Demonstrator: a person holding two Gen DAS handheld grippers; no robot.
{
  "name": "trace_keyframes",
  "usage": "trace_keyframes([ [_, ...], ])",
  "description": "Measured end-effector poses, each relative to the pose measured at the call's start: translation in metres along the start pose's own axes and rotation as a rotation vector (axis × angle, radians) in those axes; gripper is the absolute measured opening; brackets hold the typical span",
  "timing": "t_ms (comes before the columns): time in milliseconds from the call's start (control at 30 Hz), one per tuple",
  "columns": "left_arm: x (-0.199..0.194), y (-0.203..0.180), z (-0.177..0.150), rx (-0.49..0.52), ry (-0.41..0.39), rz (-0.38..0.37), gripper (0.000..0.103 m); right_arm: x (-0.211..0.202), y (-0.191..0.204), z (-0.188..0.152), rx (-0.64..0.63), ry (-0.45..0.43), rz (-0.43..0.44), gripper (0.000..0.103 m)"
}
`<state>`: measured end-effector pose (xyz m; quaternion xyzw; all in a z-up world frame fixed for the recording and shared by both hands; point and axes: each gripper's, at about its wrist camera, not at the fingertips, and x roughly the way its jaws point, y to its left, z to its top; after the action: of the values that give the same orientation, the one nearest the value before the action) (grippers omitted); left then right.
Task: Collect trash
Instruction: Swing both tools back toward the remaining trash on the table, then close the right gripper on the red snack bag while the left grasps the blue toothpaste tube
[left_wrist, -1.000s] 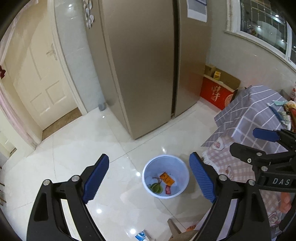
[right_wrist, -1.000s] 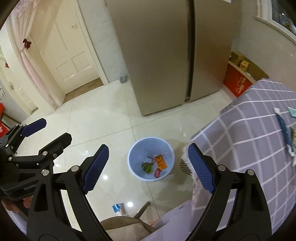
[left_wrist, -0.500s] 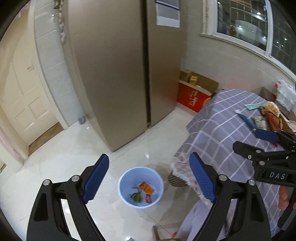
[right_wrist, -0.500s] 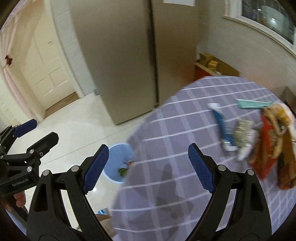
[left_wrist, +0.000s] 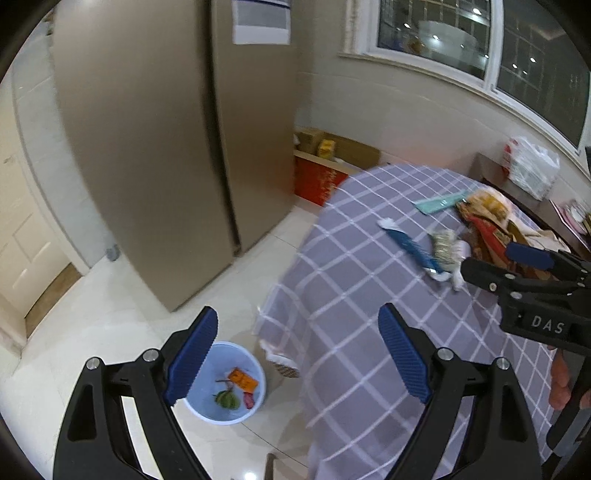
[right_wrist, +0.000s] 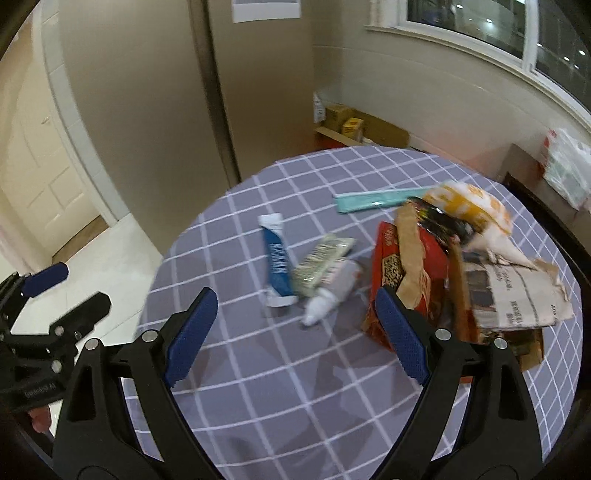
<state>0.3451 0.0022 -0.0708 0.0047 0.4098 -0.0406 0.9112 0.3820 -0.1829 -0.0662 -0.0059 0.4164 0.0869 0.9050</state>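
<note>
In the left wrist view, a pale blue round plastic bin (left_wrist: 225, 384) is sitting on the glossy floor at seven o'clock, holding a few scraps. The left gripper (left_wrist: 295, 354) is hanging with jaws spread wide, gripping nothing. In the right wrist view, a blue squeezed tube (right_wrist: 276, 266), a white tube (right_wrist: 332, 288) and a red torn carton (right_wrist: 402, 273) are lying on the purple checked tablecloth (right_wrist: 295, 387) toward one o'clock. The right gripper (right_wrist: 295, 332) is gaping wide above them, empty.

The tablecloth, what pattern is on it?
The tablecloth is purple with white check lines, best seen from the right wrist.
</note>
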Motion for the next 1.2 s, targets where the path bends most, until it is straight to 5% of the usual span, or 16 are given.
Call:
trace_keyframes([
  [267,0.015,-0.027,0.004,0.027,0.034,-0.024,0.086,-0.026,-0.020,0.001,-0.010,-0.073,-0.016,0.086],
  [633,0.044,-0.039,0.019,-0.001,0.099,-0.084,0.087,0.028,-0.046,0.004,0.024,0.027,-0.063,0.085],
  [700,0.052,-0.044,0.022,0.004,0.116,-0.097,0.087,0.036,-0.051,0.005,0.032,0.040,-0.099,0.072],
  [733,0.056,-0.046,0.023,0.008,0.122,-0.100,0.087,0.037,-0.054,0.005,0.043,0.042,-0.125,0.054],
  [1000,0.085,-0.072,0.040,0.041,0.137,-0.121,0.087,0.027,-0.084,0.011,0.125,0.048,-0.061,0.043],
  [1067,0.095,-0.077,0.045,0.049,0.143,-0.112,0.081,0.027,-0.088,0.011,0.137,0.052,-0.042,0.043],
  [1133,0.106,-0.080,0.049,0.057,0.162,-0.086,0.054,0.026,-0.089,0.011,0.136,0.054,-0.036,0.043],
  [1200,0.113,-0.083,0.052,0.070,0.155,-0.065,0.044,0.025,-0.088,0.011,0.131,0.055,-0.038,0.043],
])
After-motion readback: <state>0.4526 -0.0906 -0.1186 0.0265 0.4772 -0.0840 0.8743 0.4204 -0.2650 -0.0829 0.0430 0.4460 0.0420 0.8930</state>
